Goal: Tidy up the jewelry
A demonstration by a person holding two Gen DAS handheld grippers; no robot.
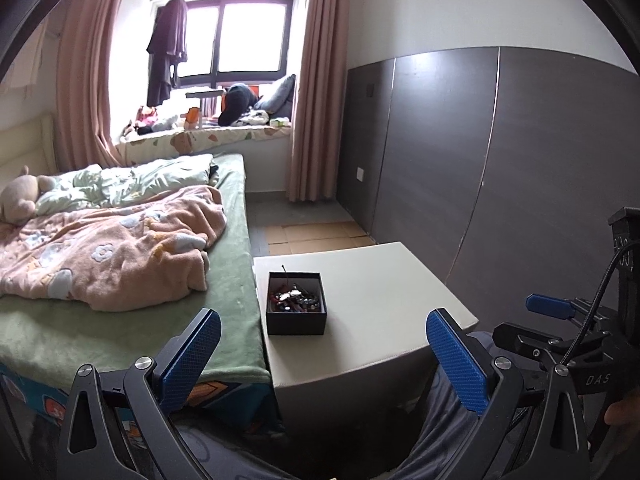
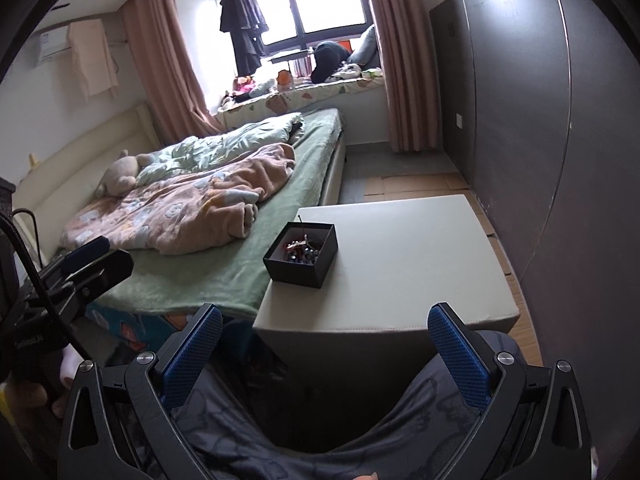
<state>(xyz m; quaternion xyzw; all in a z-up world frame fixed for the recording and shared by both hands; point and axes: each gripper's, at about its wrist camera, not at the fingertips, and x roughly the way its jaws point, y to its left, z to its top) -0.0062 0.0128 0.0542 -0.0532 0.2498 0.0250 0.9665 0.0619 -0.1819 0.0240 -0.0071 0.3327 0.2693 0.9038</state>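
Item: black box [image 1: 296,309], open-topped, square, filled with a tangle of jewelry [image 1: 294,299] in red, dark and silver pieces; single pieces too small to tell apart. One thin dark stem standing up past the far rim.

Location: on the white bench [image 1: 380,292], at its left side just beside the bed [image 1: 224,320], nearer the near edge than the far one. Same box in the right wrist view [image 2: 301,254], same place on the bench [image 2: 408,248].

Left tongs [image 1: 323,358]: blue-padded fingers [image 1: 191,360] spread wide apart, gripping nothing, held short of the bench's near edge and well apart from the box.

Right tongs [image 2: 325,354]: fingers [image 2: 460,354] likewise wide apart and empty, short of the near edge, above a lap in dark patterned cloth.

Surroundings: bed with green sheet, pink flowered blanket [image 1: 108,252], plush toy [image 1: 18,196] at far left; window [image 1: 222,40] with pink curtains at far end; grey wall panels [image 1: 480,152] right.
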